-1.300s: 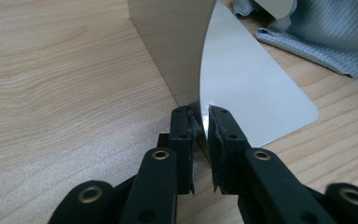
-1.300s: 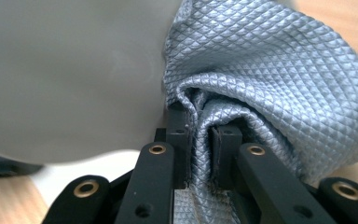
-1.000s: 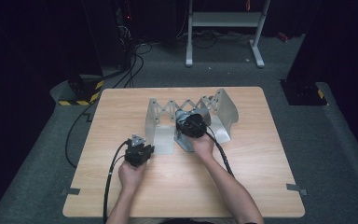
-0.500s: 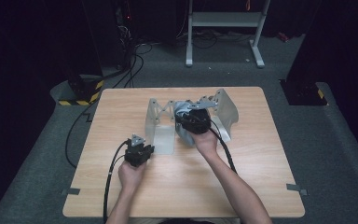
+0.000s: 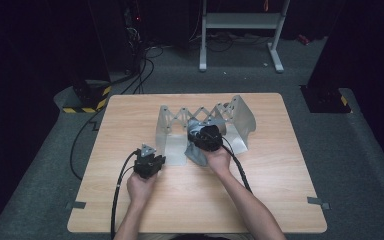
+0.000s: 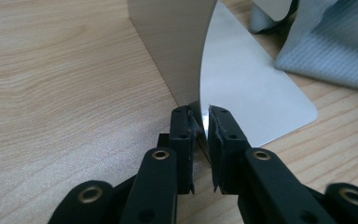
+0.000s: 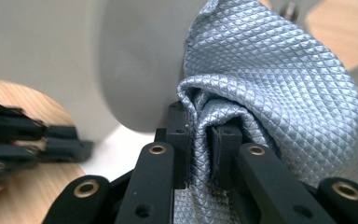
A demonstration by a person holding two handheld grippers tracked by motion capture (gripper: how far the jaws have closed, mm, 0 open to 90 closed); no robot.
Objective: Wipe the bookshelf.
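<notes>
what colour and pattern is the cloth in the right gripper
Grey-blue cloth with a small diamond weave, clearest in the right gripper view.

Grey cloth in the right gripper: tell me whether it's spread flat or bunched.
Bunched. The grey cloth is gathered into folds where the right gripper pinches it, beside the metal rack.

The cloth (image 5: 196, 152) lies on the rack (image 5: 166, 131), mid-table (image 5: 280, 200).

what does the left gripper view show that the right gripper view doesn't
Left gripper view: the left gripper with its jaws shut on the edge of a metal plate, and much of the wooden table.
Right gripper view: the right gripper with its jaws shut on a bunched fold of grey cloth, its diamond weave sharp.
Both: plate, cloth and table.
</notes>
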